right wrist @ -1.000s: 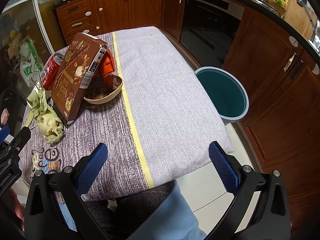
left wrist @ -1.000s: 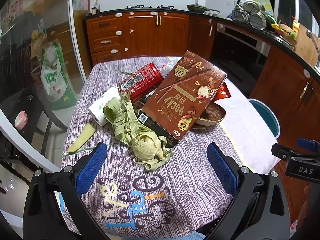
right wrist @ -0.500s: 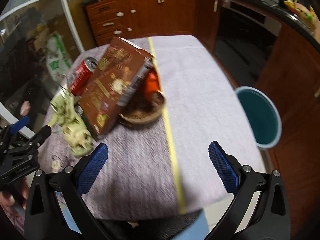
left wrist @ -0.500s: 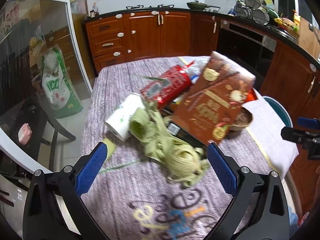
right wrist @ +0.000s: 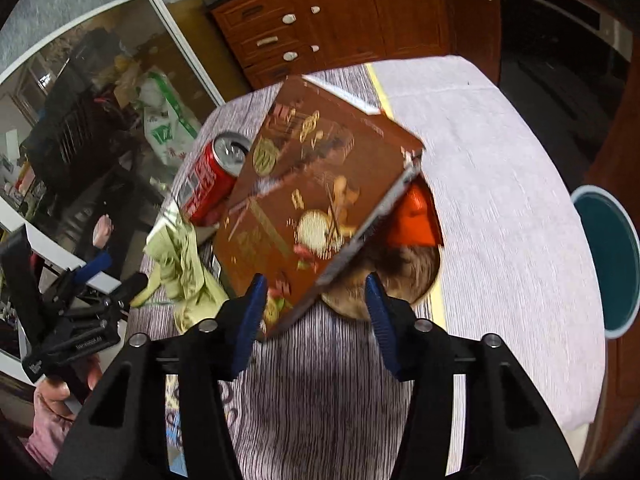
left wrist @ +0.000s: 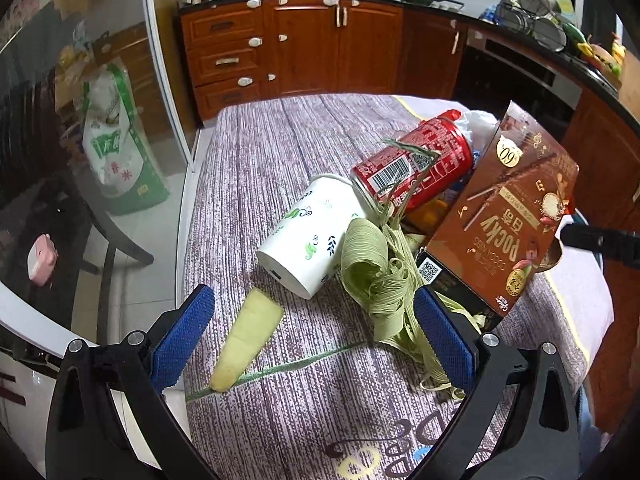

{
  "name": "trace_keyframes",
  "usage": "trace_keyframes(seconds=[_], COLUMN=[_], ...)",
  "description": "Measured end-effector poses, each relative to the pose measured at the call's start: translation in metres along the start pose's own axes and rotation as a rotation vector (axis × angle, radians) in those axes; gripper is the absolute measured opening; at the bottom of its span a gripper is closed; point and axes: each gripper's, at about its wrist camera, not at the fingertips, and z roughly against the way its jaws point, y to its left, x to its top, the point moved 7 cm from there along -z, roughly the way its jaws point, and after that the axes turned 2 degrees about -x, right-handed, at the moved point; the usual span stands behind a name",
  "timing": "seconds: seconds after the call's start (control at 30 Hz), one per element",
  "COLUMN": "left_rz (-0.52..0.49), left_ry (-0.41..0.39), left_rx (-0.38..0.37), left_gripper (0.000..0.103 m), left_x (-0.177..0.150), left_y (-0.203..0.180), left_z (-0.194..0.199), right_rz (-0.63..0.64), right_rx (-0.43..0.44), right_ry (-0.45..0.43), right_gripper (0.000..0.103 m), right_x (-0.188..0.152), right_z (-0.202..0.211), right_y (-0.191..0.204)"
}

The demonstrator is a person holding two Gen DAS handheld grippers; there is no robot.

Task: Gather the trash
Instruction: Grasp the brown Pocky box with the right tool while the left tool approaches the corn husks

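A heap of trash lies on the cloth-covered table (left wrist: pixel 280 148). It holds a brown Pocky box (left wrist: pixel 508 216) (right wrist: pixel 312 208), a red can (left wrist: pixel 416 168) (right wrist: pixel 208 184), a tipped white paper cup (left wrist: pixel 312 236), a bundle of green leaf strips (left wrist: pixel 380 276) (right wrist: pixel 184 264) and a pale leaf piece (left wrist: pixel 248 340). My left gripper (left wrist: pixel 312 340) is open, low over the leaf piece and the bundle. The jaws of my right gripper (right wrist: pixel 316 316) are closing; the box's lower corner lies between them, and the right pad stands apart from it.
A brown shell bowl (right wrist: pixel 404 284) and an orange packet (right wrist: pixel 416 220) sit under the box. A teal bin (right wrist: pixel 608 256) stands on the floor to the table's right. Wooden cabinets (left wrist: pixel 304 44) line the back. A chair (left wrist: pixel 100 240) stands left of the table.
My left gripper has shifted left and closer, so the cup and leaf piece now lie before it. My right gripper has swung over to the box and its jaws have narrowed around the corner.
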Motion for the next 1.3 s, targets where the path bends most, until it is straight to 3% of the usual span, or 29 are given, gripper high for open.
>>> trace_keyframes(seconds=[0.23,0.43,0.6,0.63,0.7,1.07,1.17,1.27,1.3], left_rz=[0.024,-0.012,-0.016,-0.016,-0.017,-0.035,-0.049,-0.060,-0.060], left_ry=[0.018,0.051,0.059,0.061,0.063,0.036,0.031,0.027,0.028], left_rx=[-0.073,-0.089,-0.092,-0.091,-0.091,-0.102,-0.112,-0.117,-0.118], left_gripper=[0.099,0.099,0.099,0.099,0.099,0.099,0.099,0.099,0.099], left_x=[-0.006,-0.015,-0.015,-0.015,-0.013,-0.013,-0.013,-0.014,-0.014], left_y=[-0.016,-0.035,-0.040,-0.040,-0.040,-0.039,-0.042,-0.046,-0.046], left_z=[-0.008,-0.022,-0.031,-0.032,-0.033,-0.032,-0.031,-0.030,-0.031], right_rz=[0.012,-0.002,-0.061,-0.061,-0.051,0.040,0.085,0.113,0.115], right_rx=[0.039,0.078,0.126,0.127,0.111,0.156,0.149,0.147,0.150], right_ry=[0.012,0.007,0.013,0.011,-0.003,0.019,0.008,0.001,0.001], right_gripper=[0.058,0.065,0.065,0.063,0.039,0.030,0.034,0.051,0.052], right_x=[0.004,0.005,0.004,0.004,0.005,-0.001,-0.001,-0.001,-0.001], right_z=[-0.019,-0.030,-0.038,-0.038,-0.037,-0.014,-0.009,-0.012,-0.014], right_y=[0.002,0.004,-0.001,-0.001,0.000,0.022,0.031,0.039,0.043])
